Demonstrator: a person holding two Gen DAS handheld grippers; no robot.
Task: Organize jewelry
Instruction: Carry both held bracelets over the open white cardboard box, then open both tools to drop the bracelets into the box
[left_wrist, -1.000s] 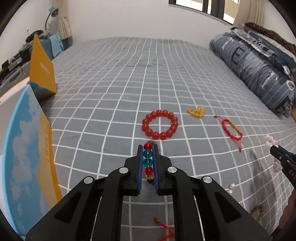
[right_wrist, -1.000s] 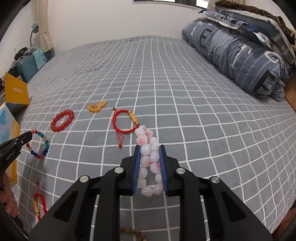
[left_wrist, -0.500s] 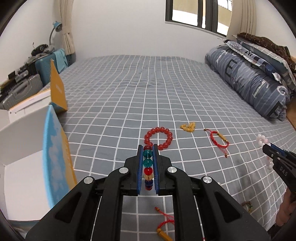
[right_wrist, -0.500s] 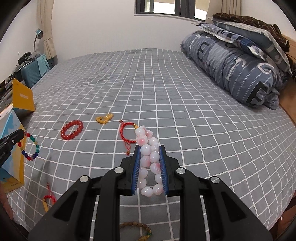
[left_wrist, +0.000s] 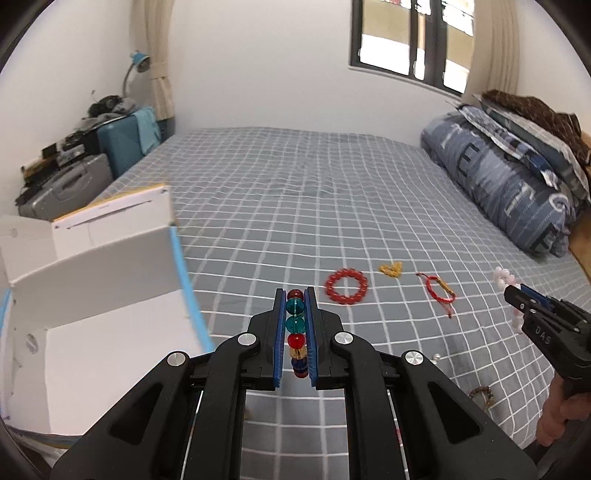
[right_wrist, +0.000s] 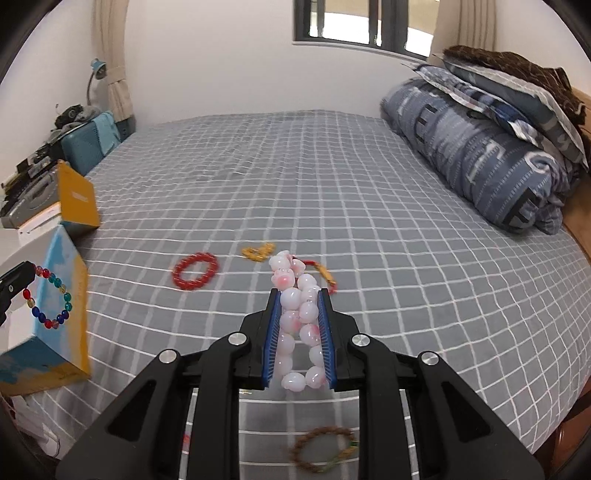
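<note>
Left fingers (left_wrist: 295, 295) clamp multicolour bracelet (left_wrist: 296, 325); right fingers (right_wrist: 299, 293) clamp pink bracelet (right_wrist: 299, 325); brown bracelet (right_wrist: 325, 454) clear only right view.

I count six bracelets: one multicoloured bead bracelet (right_wrist: 50, 301), one pink-white bead bracelet (right_wrist: 299, 325), one red bead bracelet (left_wrist: 347, 286), one red cord bracelet (left_wrist: 439, 291), one small yellow bead bracelet (left_wrist: 390, 268) and one brown bead bracelet (right_wrist: 323, 448). One open box (left_wrist: 92, 295), two suitcases.

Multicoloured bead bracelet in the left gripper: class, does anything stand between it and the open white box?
Nothing visible does. The left gripper holds the multicoloured bead bracelet beside the open white box; only the box's blue-edged wall lies between, with no other object.
</note>
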